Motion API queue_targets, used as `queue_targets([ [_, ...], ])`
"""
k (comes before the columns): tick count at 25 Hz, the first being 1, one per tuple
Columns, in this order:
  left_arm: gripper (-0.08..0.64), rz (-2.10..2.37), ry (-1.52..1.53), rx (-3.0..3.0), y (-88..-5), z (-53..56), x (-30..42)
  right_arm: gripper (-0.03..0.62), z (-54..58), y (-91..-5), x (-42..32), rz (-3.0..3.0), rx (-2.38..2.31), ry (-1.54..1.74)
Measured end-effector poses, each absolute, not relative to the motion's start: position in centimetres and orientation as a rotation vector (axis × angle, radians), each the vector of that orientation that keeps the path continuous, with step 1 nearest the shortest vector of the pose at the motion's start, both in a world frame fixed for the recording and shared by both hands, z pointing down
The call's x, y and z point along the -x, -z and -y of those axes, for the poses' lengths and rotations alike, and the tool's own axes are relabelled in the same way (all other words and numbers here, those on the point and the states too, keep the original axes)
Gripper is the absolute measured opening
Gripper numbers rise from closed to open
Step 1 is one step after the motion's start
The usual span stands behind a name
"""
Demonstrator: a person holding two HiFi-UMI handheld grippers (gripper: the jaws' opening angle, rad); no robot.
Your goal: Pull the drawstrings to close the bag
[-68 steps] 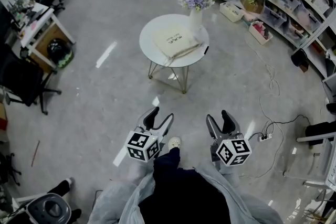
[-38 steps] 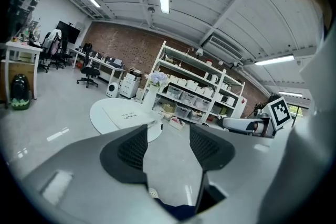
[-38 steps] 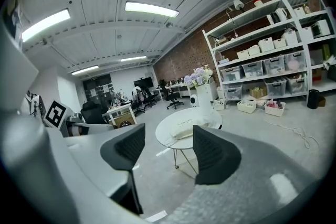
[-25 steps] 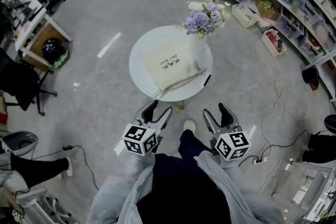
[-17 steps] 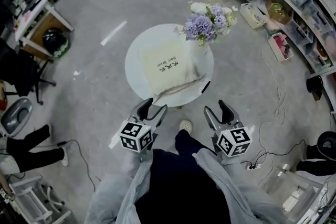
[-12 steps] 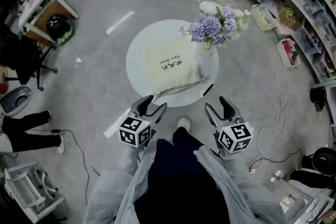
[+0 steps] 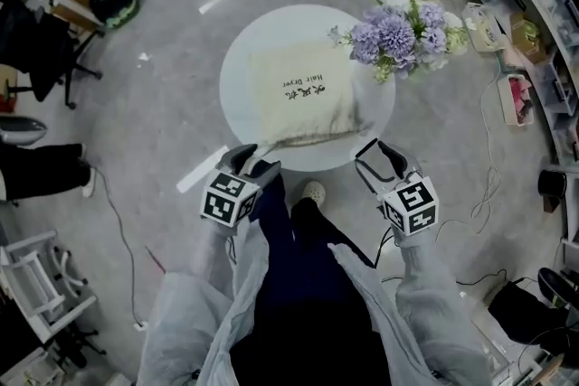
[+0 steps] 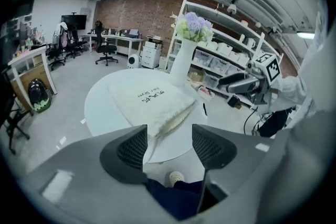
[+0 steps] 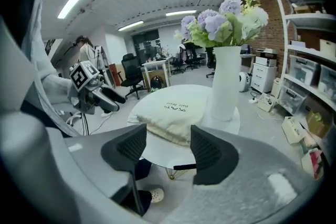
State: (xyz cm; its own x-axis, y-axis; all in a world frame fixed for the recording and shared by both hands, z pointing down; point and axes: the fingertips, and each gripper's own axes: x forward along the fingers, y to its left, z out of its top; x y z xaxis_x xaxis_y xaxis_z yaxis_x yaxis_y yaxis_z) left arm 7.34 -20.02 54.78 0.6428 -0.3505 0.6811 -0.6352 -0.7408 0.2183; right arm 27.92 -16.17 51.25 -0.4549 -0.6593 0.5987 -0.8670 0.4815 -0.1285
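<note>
The cream drawstring bag (image 7: 303,99) lies flat in the middle of the round white bench (image 7: 237,59), its printed side up and its gathered mouth toward the bench's near edge. A pale cord (image 8: 150,136) trails from the mouth's left corner toward that edge. The left claw (image 7: 251,160) hovers just over the bench's near left rim, close to that corner. Its jaws have just been opening and stand apart with nothing between them. The right claw (image 7: 380,151) hangs at the bench's near right rim, jaws likewise apart and empty, clear of the bag. A white vase of lilac flowers (image 7: 407,27) stands on the bench's far right side, beside the bag.
</note>
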Motion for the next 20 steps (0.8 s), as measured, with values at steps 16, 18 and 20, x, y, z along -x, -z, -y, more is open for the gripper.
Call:
queue_targets([
  [16, 0.275, 0.636, -1.137, -2.368, -59.1, 22.0, -6.0, 0.264, 19.4, -57.2, -28.2, 2.032, -0.621, -0.127],
  [18, 0.259, 0.571, -1.143, -2.359, -59.4, 21.9, -6.0, 0.264, 20.0, -58.0, -28.3, 1.988, -0.553, -0.065],
  [20, 0.247, 0.526, -1.160, -2.353, -59.7, 21.9, -6.0, 0.264, 20.6, -58.6, -28.4, 1.955, -0.507, -0.039],
])
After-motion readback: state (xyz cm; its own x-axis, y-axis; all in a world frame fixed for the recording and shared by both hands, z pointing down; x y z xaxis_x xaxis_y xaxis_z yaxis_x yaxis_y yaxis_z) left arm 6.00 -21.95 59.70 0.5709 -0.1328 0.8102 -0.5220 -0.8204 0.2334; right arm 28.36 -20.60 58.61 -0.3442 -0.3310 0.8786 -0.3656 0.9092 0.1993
